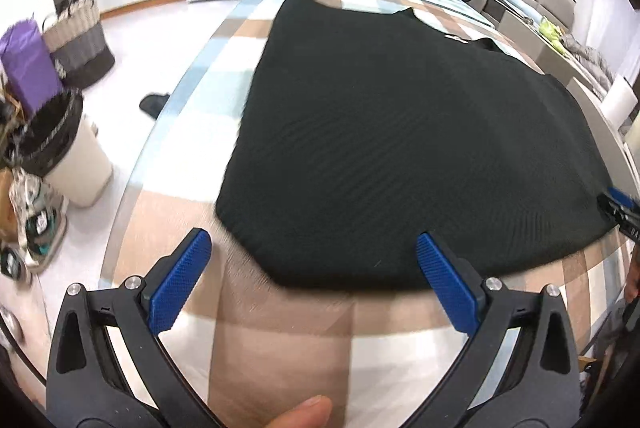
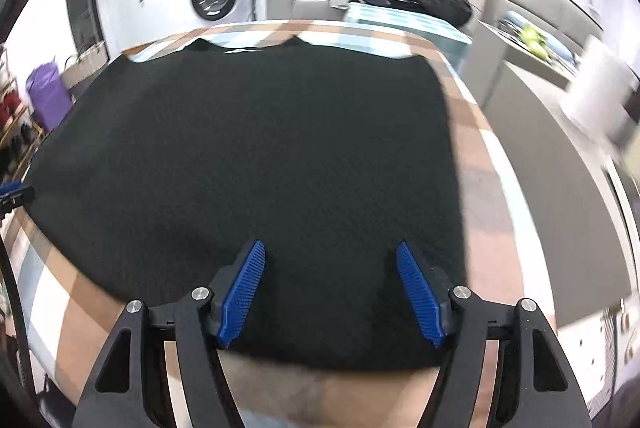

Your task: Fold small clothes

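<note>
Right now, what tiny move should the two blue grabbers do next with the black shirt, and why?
Probably ease both down onto the near hem and pinch it. The black shirt lies flat on the checked tablecloth, and the left gripper and right gripper both sit open at that edge, holding nothing.

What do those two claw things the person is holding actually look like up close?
Both look alike. The left gripper and right gripper each have two matte black plastic arms with triangular cut-outs, joined by round silver bolts. Each arm ends in a bright blue finger pad with a fine knurled or ribbed texture. No cables or sleeves show; a bare fingertip of the person peeks in below the left one.
</note>
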`<state>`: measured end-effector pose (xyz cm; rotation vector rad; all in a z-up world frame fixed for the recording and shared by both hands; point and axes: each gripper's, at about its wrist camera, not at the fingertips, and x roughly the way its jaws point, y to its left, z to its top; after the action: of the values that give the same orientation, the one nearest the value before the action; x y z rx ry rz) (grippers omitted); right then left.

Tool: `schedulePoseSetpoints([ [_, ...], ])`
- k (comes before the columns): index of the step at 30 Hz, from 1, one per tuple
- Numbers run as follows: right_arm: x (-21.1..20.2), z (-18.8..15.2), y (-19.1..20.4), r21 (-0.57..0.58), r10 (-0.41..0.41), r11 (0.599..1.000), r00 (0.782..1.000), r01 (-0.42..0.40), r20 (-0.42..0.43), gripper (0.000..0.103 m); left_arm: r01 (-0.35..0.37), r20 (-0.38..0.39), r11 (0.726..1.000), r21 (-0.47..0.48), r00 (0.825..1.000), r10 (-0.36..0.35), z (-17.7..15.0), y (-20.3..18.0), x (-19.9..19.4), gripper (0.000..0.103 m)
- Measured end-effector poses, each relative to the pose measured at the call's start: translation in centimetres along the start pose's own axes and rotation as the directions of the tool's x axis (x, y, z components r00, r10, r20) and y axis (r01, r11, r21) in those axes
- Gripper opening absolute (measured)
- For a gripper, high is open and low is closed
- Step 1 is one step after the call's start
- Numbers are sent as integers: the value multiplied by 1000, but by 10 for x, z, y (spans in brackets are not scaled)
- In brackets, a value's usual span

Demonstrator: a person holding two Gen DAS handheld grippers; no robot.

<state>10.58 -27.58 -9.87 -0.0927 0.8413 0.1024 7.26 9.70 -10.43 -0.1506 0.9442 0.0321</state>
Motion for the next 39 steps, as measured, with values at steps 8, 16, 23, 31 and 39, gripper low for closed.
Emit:
schedulePoseSetpoints([
  [8, -21, -15, -12, 55, 23, 998, 999, -25, 45, 69, 35, 23, 996, -78, 999, -33, -13, 22, -23, 102],
  [16, -38, -2, -8, 150, 151, 973, 977, -174, 149, 71, 261, -47, 940, -220, 960, -278, -20, 42, -39, 70],
  [23, -37, -3, 13, 107, 191, 973, 972, -207, 139, 72, 276, 13, 919, -280, 959, -284, -18, 33, -31, 69],
  [31, -33, -3, 25, 79, 210, 972, 968, -222, 137, 73, 58, 80, 985, -161, 996, -45, 4, -7, -5, 55],
  [39, -35, -5, 23, 82, 198, 974, 970, -210, 138, 73, 50, 166, 991, -126, 986, -29, 18, -27, -9, 17],
])
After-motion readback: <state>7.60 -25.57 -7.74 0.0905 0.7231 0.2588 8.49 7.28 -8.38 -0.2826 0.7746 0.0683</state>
